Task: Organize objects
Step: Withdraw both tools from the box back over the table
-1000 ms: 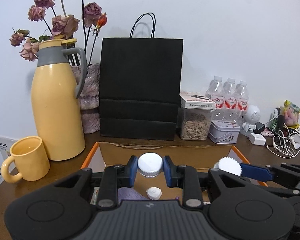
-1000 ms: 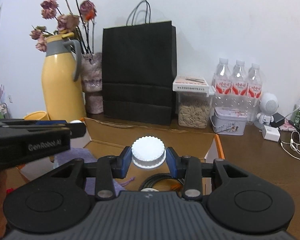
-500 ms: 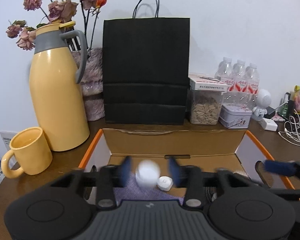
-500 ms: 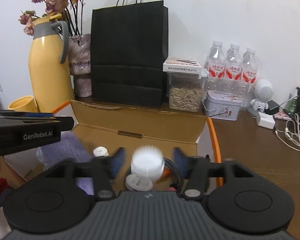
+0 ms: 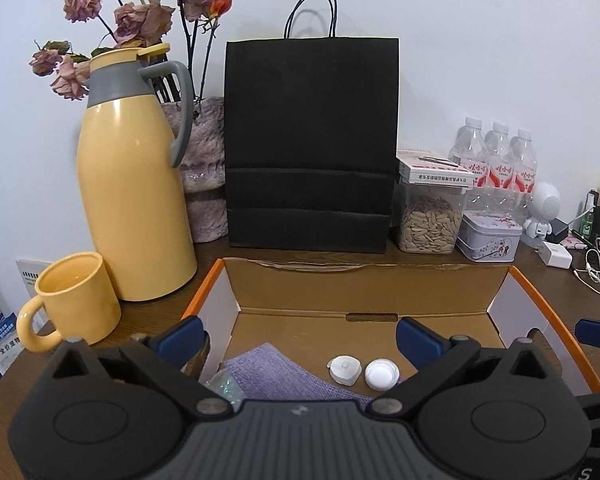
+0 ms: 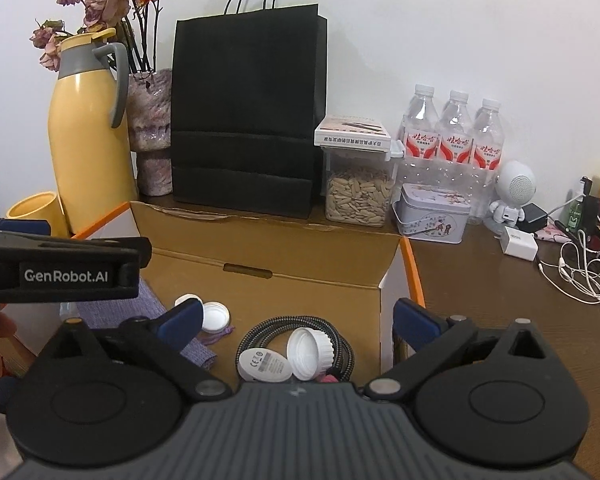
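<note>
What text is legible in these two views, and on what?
"GenRobot.AI": side of the left hand-held gripper, seen in the right wrist view.
"S": lone letter on the dark edge at the left wrist view's bottom right corner.
Water bottles: red labels with white characters, too blurred to read.
Box on the seed jar: printed line, too small.
White puck in the cardboard box: marks and print, too small.

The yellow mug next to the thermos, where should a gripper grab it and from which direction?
Probably by the rim wall of the yellow mug, coming from above: it stands upright with its mouth open, so one finger can go inside and one outside. Pick the near wall, since the handle juts left and the thermos crowds the far right side. The left gripper, jaws open and empty, is nearest.
</note>
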Action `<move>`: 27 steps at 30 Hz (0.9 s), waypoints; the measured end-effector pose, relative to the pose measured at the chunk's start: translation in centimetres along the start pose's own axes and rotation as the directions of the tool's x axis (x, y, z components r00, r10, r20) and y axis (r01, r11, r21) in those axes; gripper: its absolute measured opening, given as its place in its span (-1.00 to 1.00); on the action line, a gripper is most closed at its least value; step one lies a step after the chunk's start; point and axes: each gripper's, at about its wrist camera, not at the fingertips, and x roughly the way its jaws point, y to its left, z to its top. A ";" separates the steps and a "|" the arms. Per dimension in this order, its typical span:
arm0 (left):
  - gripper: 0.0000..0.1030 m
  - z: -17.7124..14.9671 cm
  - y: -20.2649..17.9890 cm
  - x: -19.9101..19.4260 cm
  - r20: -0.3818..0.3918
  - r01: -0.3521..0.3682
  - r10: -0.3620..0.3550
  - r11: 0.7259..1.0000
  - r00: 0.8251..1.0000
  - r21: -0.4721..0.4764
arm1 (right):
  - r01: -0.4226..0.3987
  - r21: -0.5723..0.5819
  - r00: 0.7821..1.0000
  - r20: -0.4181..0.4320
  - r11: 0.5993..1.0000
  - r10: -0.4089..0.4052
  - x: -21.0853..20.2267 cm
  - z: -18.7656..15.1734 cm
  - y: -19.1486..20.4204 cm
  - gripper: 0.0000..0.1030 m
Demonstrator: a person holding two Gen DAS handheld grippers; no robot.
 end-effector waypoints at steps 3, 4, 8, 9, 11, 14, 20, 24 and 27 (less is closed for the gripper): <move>1.00 0.0 0.0 -0.3 0.006 0.002 -0.002 1.000 1.000 0.002 | -0.004 0.000 1.000 0.006 1.000 0.004 -0.3 0.0 0.0 1.00; 1.00 0.0 -0.1 -0.4 0.009 0.004 -0.004 1.000 1.000 0.003 | -0.004 -0.001 1.000 0.010 1.000 0.004 -0.4 0.1 0.1 1.00; 1.00 0.0 0.0 -1.2 0.023 0.011 -0.011 1.000 1.000 0.012 | 0.000 -0.008 1.000 0.026 1.000 0.000 -1.1 0.0 0.2 1.00; 1.00 -0.1 0.1 -1.5 0.029 0.015 -0.015 1.000 0.999 0.012 | 0.000 -0.009 0.999 0.032 1.000 0.000 -1.4 0.1 0.2 1.00; 1.00 -0.1 0.2 -2.2 0.042 0.020 -0.020 1.000 0.999 0.010 | 0.000 -0.010 0.999 0.047 1.000 0.000 -2.1 0.1 0.2 1.00; 1.00 -0.2 0.6 -3.2 0.061 0.027 -0.026 1.000 0.998 -0.001 | -0.002 -0.014 0.997 0.074 1.000 0.003 -3.2 0.1 0.2 1.00; 1.00 -0.7 1.1 -5.5 0.096 0.038 -0.037 0.999 0.995 -0.018 | 0.017 -0.026 0.994 0.109 1.000 -0.014 -5.6 -0.6 0.5 1.00; 1.00 -1.6 1.6 -7.5 0.108 0.053 -0.049 0.998 0.993 -0.029 | 0.016 -0.022 0.992 0.125 1.000 -0.014 -7.2 -1.3 0.3 1.00; 1.00 -2.4 1.9 -8.9 0.110 0.061 -0.058 0.998 0.992 -0.030 | 0.016 -0.024 0.991 0.136 1.000 -0.012 -8.4 -2.0 0.2 1.00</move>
